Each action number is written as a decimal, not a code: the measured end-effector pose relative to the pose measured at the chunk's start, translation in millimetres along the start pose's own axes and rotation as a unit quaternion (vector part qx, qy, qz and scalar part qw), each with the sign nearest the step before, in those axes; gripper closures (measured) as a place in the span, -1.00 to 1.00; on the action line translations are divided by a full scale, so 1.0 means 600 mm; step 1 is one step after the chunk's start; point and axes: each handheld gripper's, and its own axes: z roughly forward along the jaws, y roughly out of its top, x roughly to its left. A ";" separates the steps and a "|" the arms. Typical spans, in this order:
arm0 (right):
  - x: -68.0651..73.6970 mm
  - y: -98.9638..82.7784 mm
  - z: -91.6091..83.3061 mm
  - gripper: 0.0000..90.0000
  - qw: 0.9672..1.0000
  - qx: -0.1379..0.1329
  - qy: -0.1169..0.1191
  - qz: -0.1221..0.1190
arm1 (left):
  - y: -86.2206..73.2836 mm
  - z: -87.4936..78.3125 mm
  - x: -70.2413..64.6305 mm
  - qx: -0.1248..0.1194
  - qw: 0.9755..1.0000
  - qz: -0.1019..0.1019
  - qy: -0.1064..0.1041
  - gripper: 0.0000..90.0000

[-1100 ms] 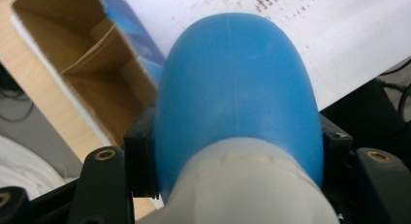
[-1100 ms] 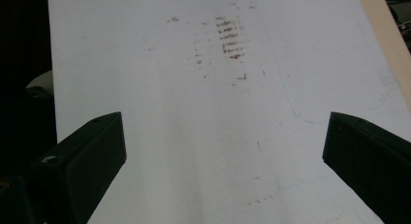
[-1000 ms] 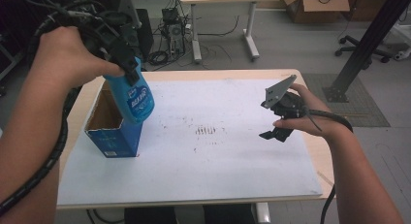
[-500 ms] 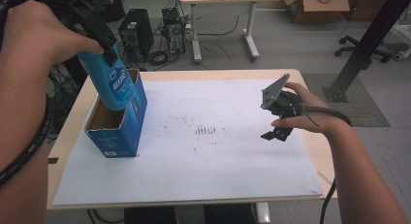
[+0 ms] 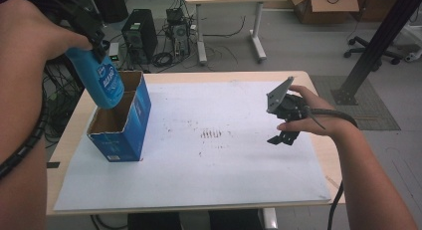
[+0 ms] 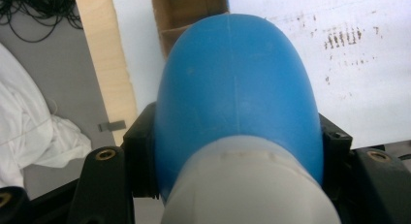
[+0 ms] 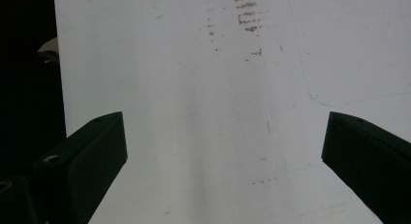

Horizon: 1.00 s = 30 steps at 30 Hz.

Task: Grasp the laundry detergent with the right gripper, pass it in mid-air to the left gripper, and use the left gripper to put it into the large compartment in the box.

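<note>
Two black jaws of the left gripper (image 6: 232,151) clamp the blue bottle (image 6: 237,103) just above its white cap end, holding it tilted over the open blue box (image 5: 122,118) at the table's left. To do the step well, the person should keep the squeeze firm and carry the bottle's base clear of the cardboard rim. Right gripper (image 7: 220,156) hangs spread wide, holding nothing, above the white sheet (image 5: 209,170).

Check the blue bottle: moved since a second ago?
Yes. The blue bottle, clamped in the left tool, has gone left and up relative to the blue box, leaving its front side.
</note>
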 end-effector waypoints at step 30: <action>0.009 0.013 0.006 -0.94 1.000 -0.013 0.007 -0.012 | -0.003 0.116 0.033 0.020 1.000 -0.015 0.005 -0.16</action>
